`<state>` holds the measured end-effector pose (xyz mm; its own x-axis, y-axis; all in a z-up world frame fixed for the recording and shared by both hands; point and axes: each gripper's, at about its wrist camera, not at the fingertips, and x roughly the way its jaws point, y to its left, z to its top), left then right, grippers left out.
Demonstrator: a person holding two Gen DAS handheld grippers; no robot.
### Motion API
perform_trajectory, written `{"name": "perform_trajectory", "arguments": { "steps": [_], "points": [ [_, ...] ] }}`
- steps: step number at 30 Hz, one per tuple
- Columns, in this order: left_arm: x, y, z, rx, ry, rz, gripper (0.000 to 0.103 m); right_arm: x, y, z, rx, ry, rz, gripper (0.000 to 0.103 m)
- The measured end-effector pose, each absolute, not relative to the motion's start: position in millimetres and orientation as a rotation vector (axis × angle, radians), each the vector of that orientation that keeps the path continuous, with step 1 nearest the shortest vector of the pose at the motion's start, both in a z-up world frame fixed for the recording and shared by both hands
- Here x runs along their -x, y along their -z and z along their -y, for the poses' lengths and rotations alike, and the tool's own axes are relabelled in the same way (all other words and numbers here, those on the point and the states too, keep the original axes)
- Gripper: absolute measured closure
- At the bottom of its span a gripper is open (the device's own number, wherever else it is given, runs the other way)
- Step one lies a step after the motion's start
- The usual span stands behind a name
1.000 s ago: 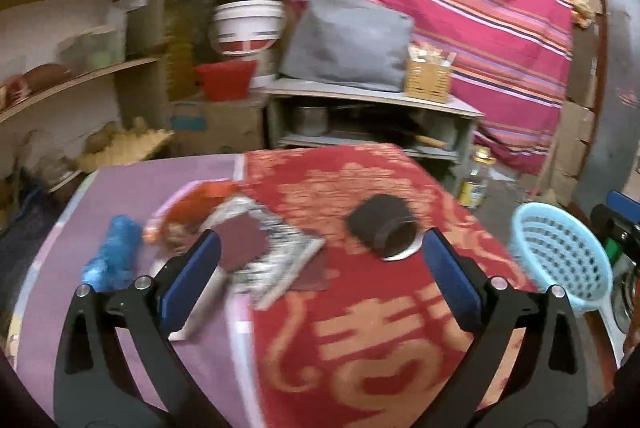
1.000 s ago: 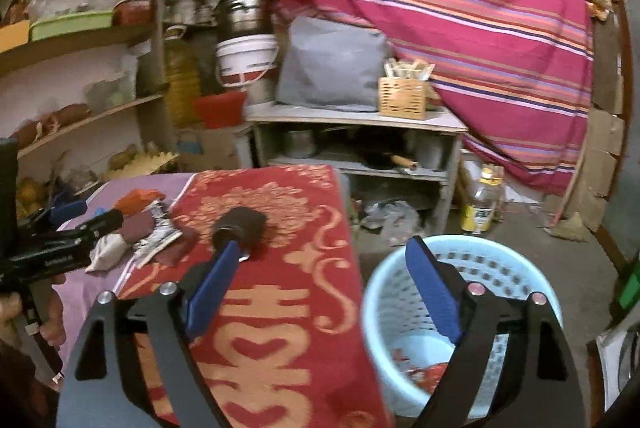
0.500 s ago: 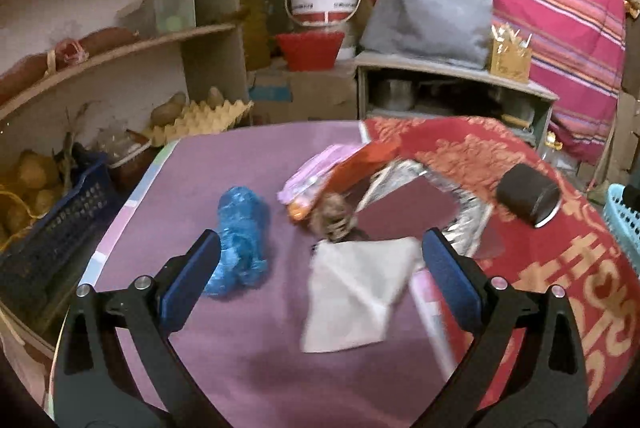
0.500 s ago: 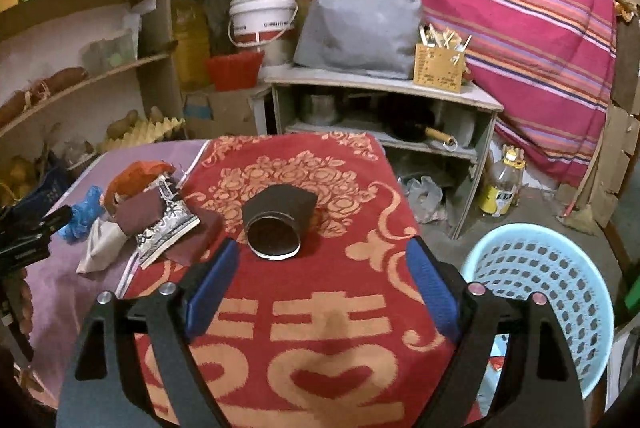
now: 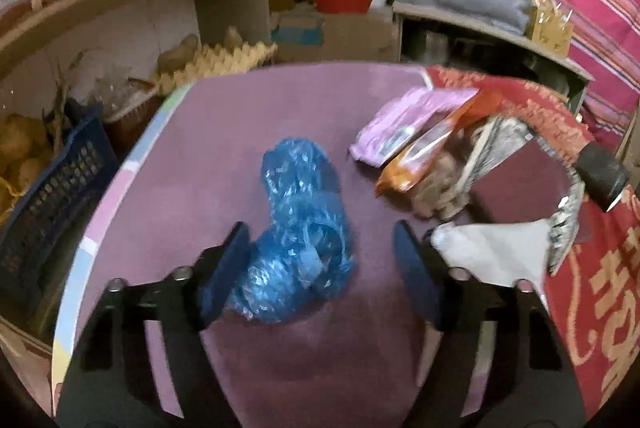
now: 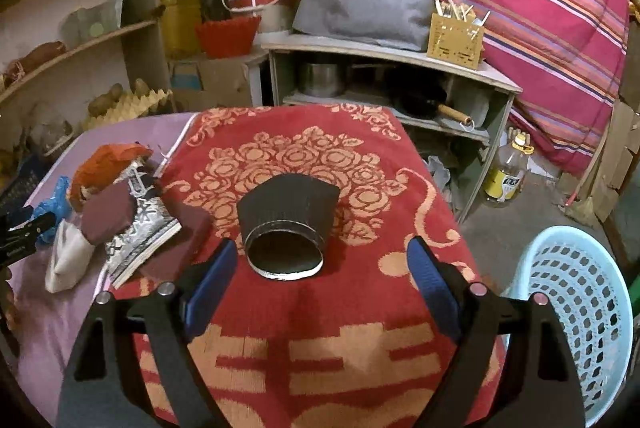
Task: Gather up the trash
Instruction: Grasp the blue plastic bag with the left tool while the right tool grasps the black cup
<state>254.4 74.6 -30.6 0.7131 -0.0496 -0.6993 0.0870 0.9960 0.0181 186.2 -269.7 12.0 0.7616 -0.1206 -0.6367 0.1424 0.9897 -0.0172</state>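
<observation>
Blue plastic bag (image 5: 298, 236) lies between the closing left claw's (image 5: 322, 268) jaws.

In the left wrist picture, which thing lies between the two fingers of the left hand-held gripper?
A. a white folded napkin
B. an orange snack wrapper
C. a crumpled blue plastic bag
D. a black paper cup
C: the crumpled blue plastic bag lies between the closing fingers of the left hand-held gripper.

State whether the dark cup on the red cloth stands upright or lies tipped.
Tipped. The dark cup lies on its side on the red cloth, its open mouth facing the camera.
</observation>
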Motion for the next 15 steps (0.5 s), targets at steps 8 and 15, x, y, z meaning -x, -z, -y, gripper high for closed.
{"name": "perform_trajectory", "arguments": {
  "steps": [8,15],
  "points": [
    [-254,29,-93,0.001,0.064,-0.764,0.08,-196,-3,262,-0.018,0.14,-0.718,0.018],
    [-242,21,-99,0.006,0.054,-0.743,0.083,-204,3,252,0.044,0.151,-0.711,0.008]
  ]
}}
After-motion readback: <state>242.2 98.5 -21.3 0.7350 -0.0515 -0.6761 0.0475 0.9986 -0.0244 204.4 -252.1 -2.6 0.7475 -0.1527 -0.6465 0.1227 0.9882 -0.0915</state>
